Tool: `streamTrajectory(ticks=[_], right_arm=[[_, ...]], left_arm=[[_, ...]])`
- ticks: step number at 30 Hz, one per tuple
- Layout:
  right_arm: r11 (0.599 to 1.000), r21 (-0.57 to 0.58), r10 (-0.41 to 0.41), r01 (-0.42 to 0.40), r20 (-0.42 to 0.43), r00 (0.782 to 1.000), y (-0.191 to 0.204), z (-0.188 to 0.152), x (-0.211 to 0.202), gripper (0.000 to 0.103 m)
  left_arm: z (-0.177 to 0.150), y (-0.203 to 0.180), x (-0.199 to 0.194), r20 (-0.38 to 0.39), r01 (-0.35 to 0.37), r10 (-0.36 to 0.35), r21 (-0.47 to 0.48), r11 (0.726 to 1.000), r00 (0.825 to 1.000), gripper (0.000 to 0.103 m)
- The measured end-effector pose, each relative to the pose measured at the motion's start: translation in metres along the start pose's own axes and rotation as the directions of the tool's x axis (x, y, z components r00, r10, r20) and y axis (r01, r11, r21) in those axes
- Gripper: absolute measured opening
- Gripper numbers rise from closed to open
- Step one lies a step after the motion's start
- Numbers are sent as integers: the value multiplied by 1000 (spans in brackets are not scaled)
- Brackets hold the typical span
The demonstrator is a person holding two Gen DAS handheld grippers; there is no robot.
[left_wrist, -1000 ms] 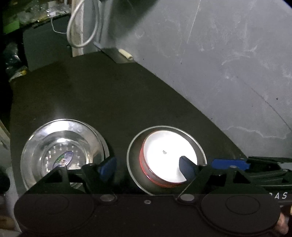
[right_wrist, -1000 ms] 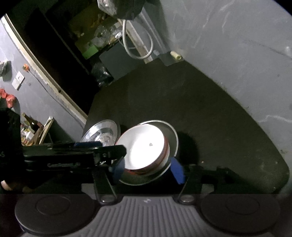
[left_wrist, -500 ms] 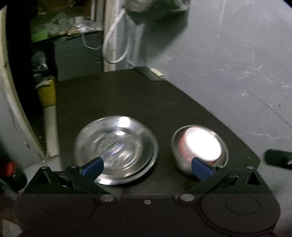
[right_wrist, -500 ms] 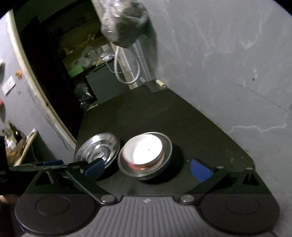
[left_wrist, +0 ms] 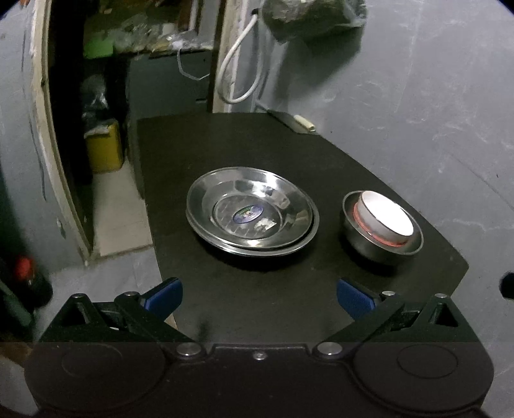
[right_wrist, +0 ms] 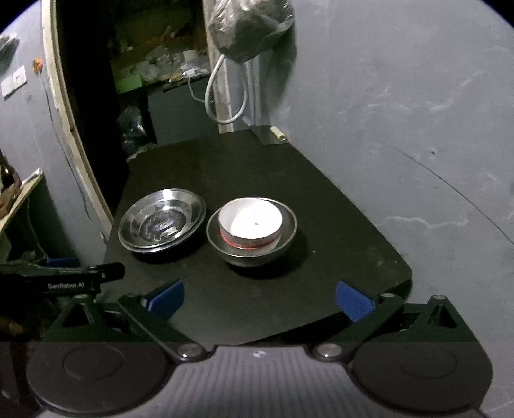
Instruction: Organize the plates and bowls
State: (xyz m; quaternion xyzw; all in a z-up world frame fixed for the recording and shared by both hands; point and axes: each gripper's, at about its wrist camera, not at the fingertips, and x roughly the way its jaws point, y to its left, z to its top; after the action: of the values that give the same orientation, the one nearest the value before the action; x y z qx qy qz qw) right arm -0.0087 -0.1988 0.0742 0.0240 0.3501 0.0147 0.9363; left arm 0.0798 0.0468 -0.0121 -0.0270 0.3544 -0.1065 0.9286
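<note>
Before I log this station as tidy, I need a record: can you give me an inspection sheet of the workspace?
Surface: black table, dark and bare around the dishes.
Job's things: steel plates stacked on the left; white bowl nested inside a steel bowl beside them, apart from the plates.
Clutter: a small pale object at the table's far corner.
Grippers: left claw and right claw both open, holding nothing, drawn short of the dishes.
Cables: white cable looped on the wall behind the table.
Surroundings: grey wall, hanging bag, yellow container on the floor.
</note>
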Motion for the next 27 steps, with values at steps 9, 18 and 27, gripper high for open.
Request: streamTrajectory(ticks=[9,18,27], right_arm=[[998,-60,-19,24,77,997,15,8,-1,103],[997,-79,-14,25,137,990,26,14,-11,103],[999,-13,-40,42,143,989,16,8,-13,103]], left_arm=[[-2,-6,-10,49,5,-8,75,997,999,102],[22,-8,-46,88,19,-28,100,995,996,102],[32,-22,-54,41,19,-26,150,988,999,102]])
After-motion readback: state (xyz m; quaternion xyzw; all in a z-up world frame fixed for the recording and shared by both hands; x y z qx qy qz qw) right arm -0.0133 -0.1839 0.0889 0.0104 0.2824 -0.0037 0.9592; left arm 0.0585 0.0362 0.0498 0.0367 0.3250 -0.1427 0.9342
